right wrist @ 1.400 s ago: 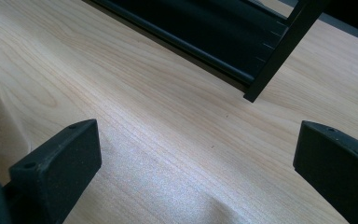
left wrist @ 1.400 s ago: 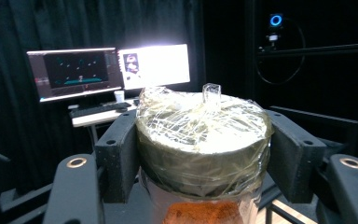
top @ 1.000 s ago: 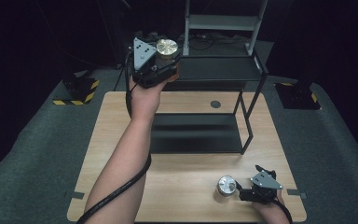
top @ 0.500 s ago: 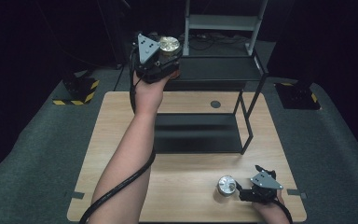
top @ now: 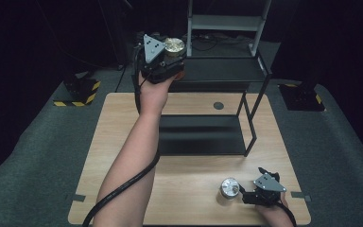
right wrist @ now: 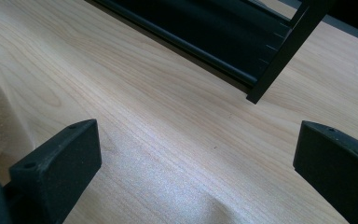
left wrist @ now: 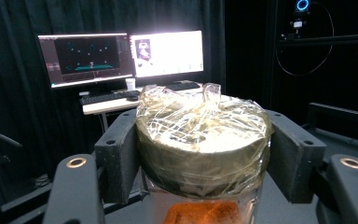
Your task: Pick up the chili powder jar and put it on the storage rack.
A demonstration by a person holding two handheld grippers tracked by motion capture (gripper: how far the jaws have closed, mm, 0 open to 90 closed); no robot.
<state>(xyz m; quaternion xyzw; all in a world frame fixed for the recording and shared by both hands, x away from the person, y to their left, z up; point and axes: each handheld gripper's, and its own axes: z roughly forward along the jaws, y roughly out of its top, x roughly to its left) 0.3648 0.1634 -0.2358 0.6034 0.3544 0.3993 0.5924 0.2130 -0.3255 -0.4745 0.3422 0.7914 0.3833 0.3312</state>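
Note:
My left gripper (top: 166, 60) is raised high at the far left of the table, level with the black rack's upper shelf (top: 222, 70). It is shut on a jar (top: 174, 46) with a gold lid under crinkled clear wrap. In the left gripper view the two jaws of the left gripper (left wrist: 200, 154) clamp the jar (left wrist: 203, 140) at its lid, with orange contents below. My right gripper (top: 257, 185) rests low at the table's front right, beside a silver-lidded jar (top: 229, 187). The right gripper (right wrist: 191, 144) is open over bare wood.
A black two-level rack stands mid-table, with its lower shelf (top: 201, 135) on the wooden table (top: 118, 123); one rack leg (right wrist: 279, 60) is ahead of the right jaws. Monitors (left wrist: 121, 56) glow beyond the held jar. Black-and-yellow floor blocks (top: 75, 92) lie left of the table.
My left gripper has carried the gold-lidded jar slightly farther and to the right, closer to the upper shelf. The right gripper and the silver-lidded jar have not moved.

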